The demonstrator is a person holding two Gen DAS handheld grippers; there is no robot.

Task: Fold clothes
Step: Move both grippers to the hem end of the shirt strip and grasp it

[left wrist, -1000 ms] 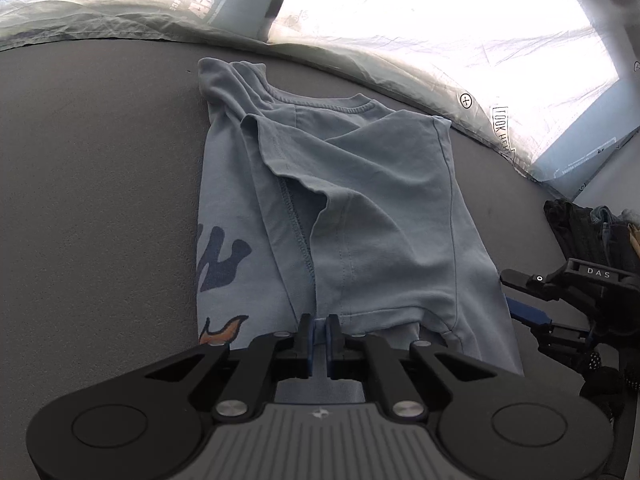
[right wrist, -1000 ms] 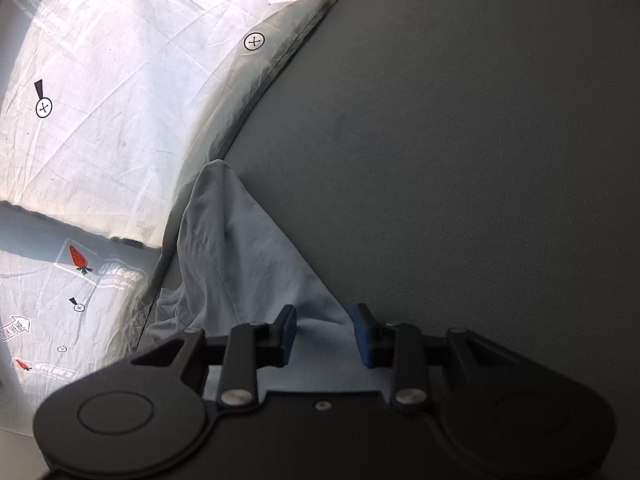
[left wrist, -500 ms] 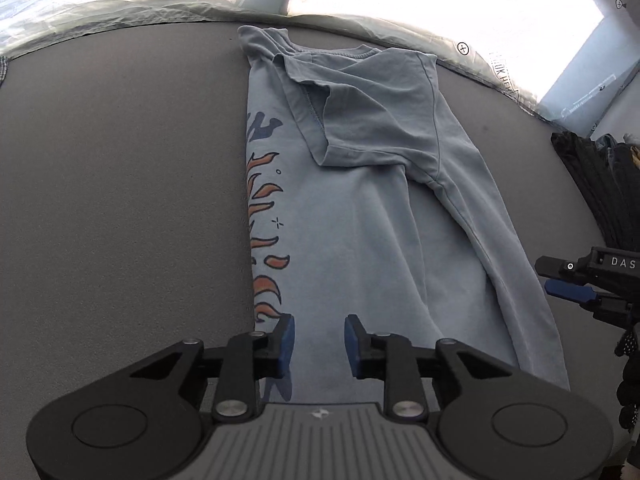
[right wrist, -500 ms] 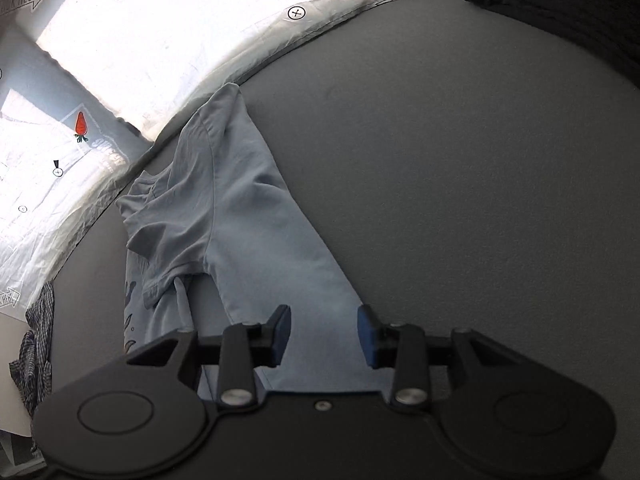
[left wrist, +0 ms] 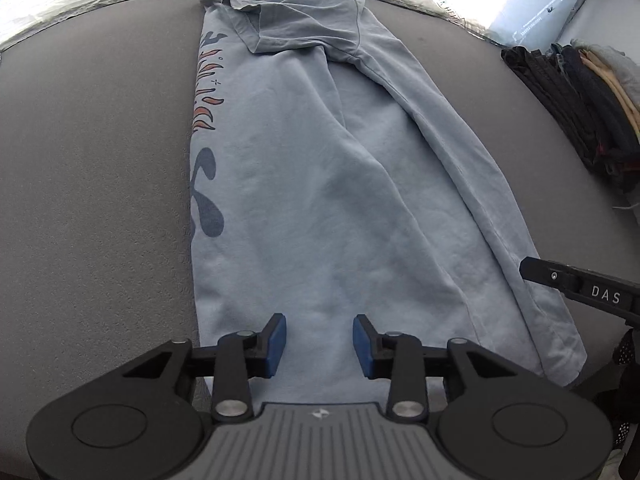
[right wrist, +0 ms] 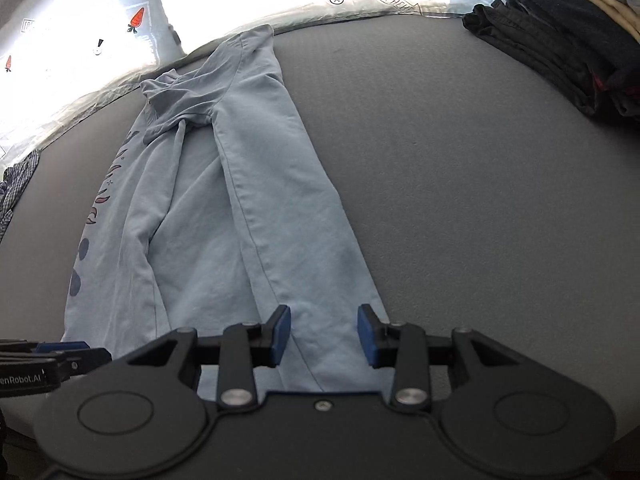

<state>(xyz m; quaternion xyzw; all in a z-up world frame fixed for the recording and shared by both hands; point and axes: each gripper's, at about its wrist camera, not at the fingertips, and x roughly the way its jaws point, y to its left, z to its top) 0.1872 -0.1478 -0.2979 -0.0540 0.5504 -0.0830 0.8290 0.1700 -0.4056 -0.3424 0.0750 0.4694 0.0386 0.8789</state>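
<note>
A light blue T-shirt point(left wrist: 320, 200) lies flat on the grey table as a long strip, both sides folded in, collar at the far end. A dark and orange print shows along its left edge. It also shows in the right wrist view point(right wrist: 248, 208). My left gripper point(left wrist: 319, 344) is open and empty over the near hem. My right gripper point(right wrist: 324, 334) is open and empty over the near right corner of the hem. Part of the right gripper point(left wrist: 580, 288) shows at the shirt's right edge in the left wrist view.
A stack of folded dark and beige clothes point(left wrist: 580, 92) sits at the far right, also in the right wrist view point(right wrist: 568, 28). A checked garment point(right wrist: 16, 184) lies at the far left edge. Clear plastic sheeting point(right wrist: 100, 92) borders the table's far side.
My left gripper has let go of the shirt fabric and opened. Both grippers have pulled back from the collar end to the near hem. The shirt now lies full length.
</note>
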